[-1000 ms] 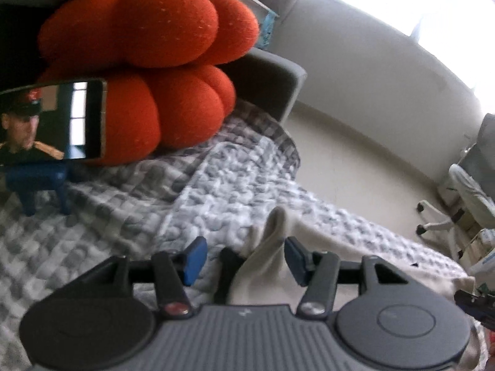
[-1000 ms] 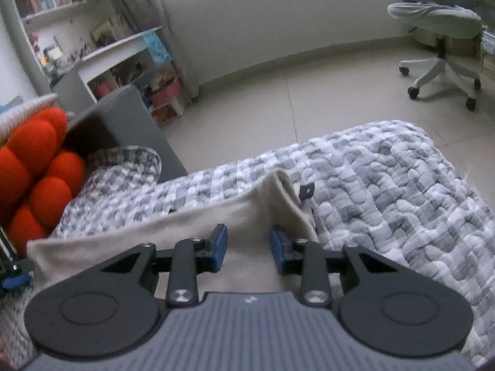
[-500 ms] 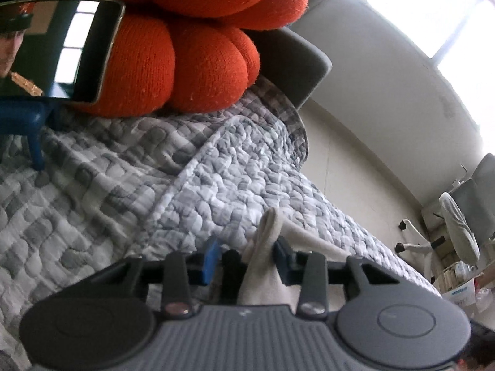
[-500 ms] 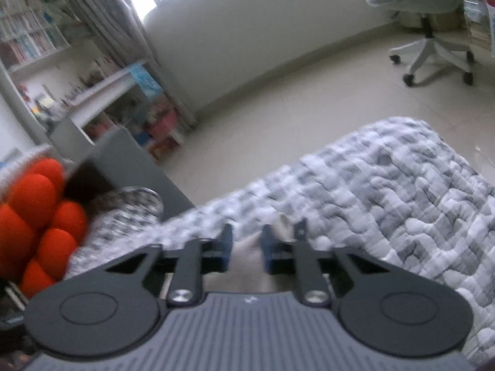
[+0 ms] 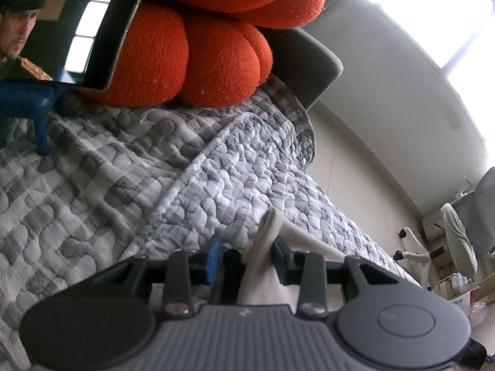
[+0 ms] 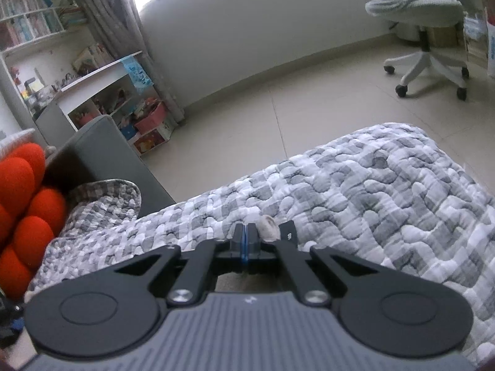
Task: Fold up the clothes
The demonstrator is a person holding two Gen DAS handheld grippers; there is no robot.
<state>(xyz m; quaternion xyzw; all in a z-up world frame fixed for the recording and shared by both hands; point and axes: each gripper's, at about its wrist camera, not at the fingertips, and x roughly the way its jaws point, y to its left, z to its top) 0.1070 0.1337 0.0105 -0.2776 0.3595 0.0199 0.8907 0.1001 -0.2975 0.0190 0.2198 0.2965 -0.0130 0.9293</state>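
A beige garment (image 5: 267,225) lies on a grey-and-white checked quilt (image 5: 232,170). In the left wrist view a thick upright fold of it stands between the blue pads of my left gripper (image 5: 246,256), which has narrowed onto it. In the right wrist view my right gripper (image 6: 246,241) has its pads pressed together. A small bump of the beige garment (image 6: 268,230) pokes out just right of the fingertips, beside a small black tag. Most of the garment is hidden beneath both grippers. The quilt (image 6: 371,191) stretches ahead.
An orange lumpy cushion (image 5: 191,55) sits at the far left, with a phone (image 5: 62,31) on a blue stand in front of it. A grey padded bed end (image 6: 102,154) borders the quilt. Tiled floor, a white shelf unit (image 6: 102,92) and an office chair (image 6: 423,24) lie beyond.
Both grippers have closed on the garment: the right one fully, the left one down onto the thick fold. Both have tipped lower, so much less of the beige cloth shows.
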